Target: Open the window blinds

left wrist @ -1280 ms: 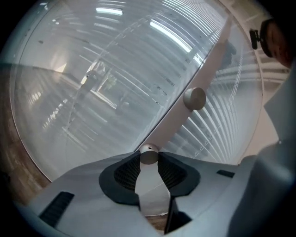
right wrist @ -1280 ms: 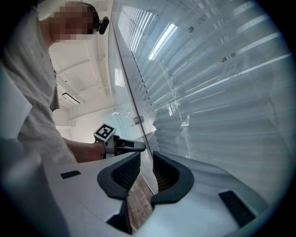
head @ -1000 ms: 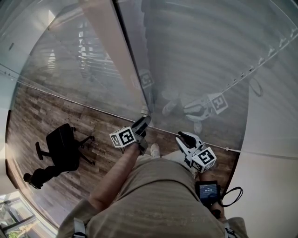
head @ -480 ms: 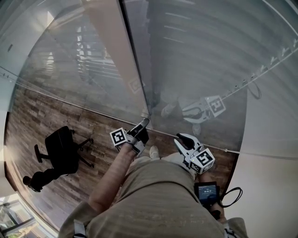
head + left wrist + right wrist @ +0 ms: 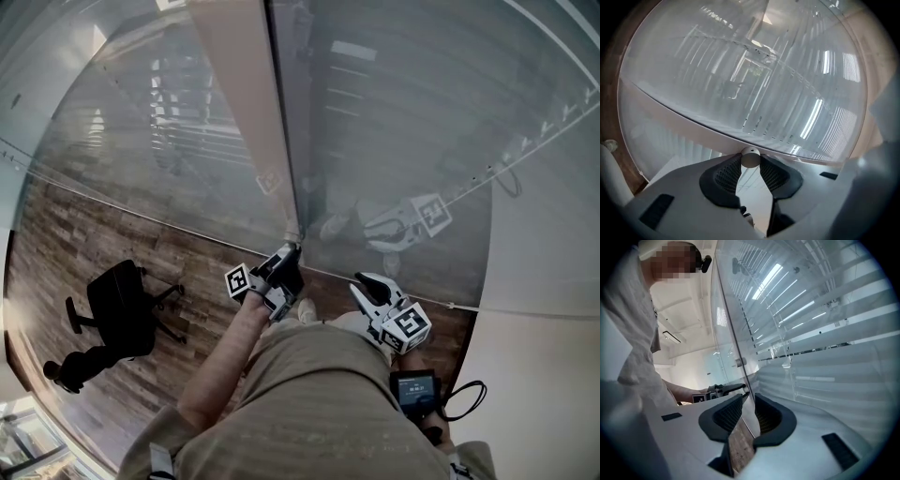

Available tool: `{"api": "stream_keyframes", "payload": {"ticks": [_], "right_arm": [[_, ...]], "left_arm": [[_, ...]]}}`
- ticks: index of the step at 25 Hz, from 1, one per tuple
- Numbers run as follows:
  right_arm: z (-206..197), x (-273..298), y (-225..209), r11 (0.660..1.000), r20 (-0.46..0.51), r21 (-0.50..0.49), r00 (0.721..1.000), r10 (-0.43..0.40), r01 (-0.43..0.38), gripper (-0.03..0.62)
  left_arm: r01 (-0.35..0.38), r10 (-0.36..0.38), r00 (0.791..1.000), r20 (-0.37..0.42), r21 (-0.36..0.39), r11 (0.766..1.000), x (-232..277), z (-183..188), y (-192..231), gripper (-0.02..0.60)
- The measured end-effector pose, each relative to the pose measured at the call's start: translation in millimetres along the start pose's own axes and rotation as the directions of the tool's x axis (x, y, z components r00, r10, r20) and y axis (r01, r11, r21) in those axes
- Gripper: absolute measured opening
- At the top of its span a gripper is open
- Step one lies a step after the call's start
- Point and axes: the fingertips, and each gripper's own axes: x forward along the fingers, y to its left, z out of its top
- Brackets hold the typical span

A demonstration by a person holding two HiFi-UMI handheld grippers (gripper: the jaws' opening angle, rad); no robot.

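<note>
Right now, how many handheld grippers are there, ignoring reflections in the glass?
2. The grey left gripper, mid-frame in the head view, grips a white round wand tip; the grey right gripper beside it is open and empty. None seems hidden.

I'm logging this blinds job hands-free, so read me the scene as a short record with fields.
Left gripper: shut on a small white knob, by the lower end of the post
Right gripper: open, nothing between its jaws
Blinds: horizontal slats, light showing between some
Chair: black, on the wood floor, to the person's left
</note>
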Motion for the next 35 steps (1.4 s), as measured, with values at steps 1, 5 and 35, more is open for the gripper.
{"api": "stream_keyframes", "payload": {"ticks": [1, 5, 35], "right_arm": [[0, 0, 1, 1.000, 0.000, 0.002, 1.000, -0.001, 0.001, 0.089], [-3, -1, -2, 1.000, -0.002, 0.007, 1.000, 0.000, 0.000, 0.091], [2, -4, 5, 1.000, 0.001, 0.010, 1.000, 0.021, -0.021, 0.090]], "left_arm": [[0.010, -0.010, 1.000, 0.006, -0.008, 1.000, 0, 0, 0, 0.132], [-0.010, 0.009, 1.000, 0.011, 0.077, 0.997, 3, 0, -1, 0.132], [-0.335, 0.587, 0.752, 0.300, 0.941, -0.051, -3, -3, -16, 0.137]]}}
